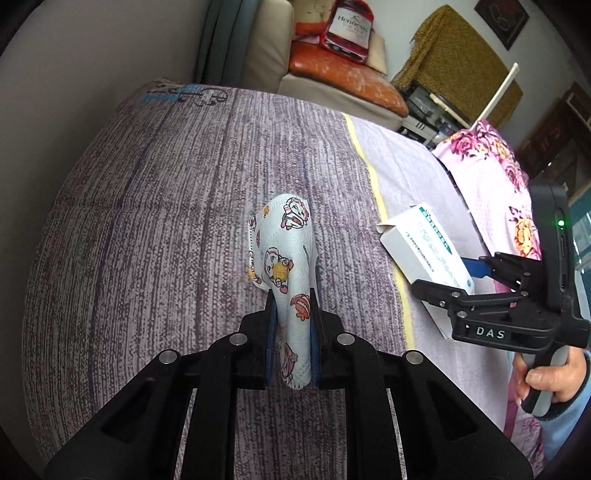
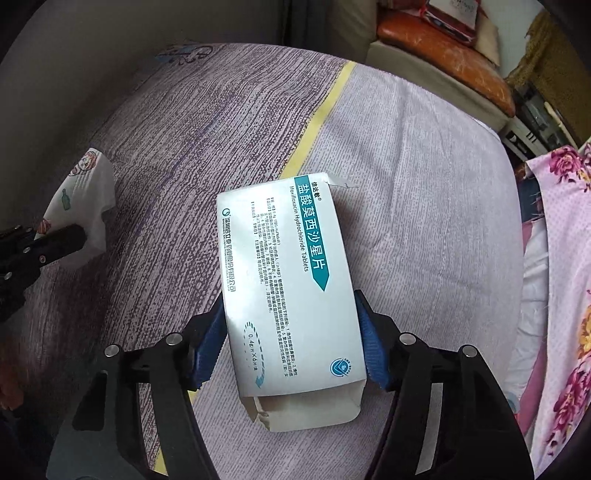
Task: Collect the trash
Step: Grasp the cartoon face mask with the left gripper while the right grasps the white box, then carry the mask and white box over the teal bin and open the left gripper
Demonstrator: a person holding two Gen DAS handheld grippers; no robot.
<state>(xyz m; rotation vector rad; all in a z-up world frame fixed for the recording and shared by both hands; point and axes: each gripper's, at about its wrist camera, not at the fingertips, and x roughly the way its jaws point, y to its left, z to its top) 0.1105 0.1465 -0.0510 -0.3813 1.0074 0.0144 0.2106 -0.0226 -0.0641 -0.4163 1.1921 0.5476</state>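
Note:
My left gripper [image 1: 291, 306] is shut on a white face mask [image 1: 286, 254] printed with cartoon figures, holding it above the purple striped bedspread [image 1: 166, 206]. The mask also shows at the left of the right wrist view [image 2: 85, 195], in the left gripper [image 2: 62, 240]. My right gripper [image 2: 291, 332] is shut on a white and teal medicine box [image 2: 284, 280] with an open end flap, holding it above the bed. From the left wrist view the box [image 1: 424, 240] and the right gripper [image 1: 458, 280] are at the right.
A pink floral quilt [image 1: 491, 173] lies along the bed's right side and also shows in the right wrist view [image 2: 561, 258]. Beyond the bed stand a beige sofa with an orange cushion [image 1: 343, 77] and a red bag [image 1: 347, 29]. A wall [image 1: 92, 55] is at the left.

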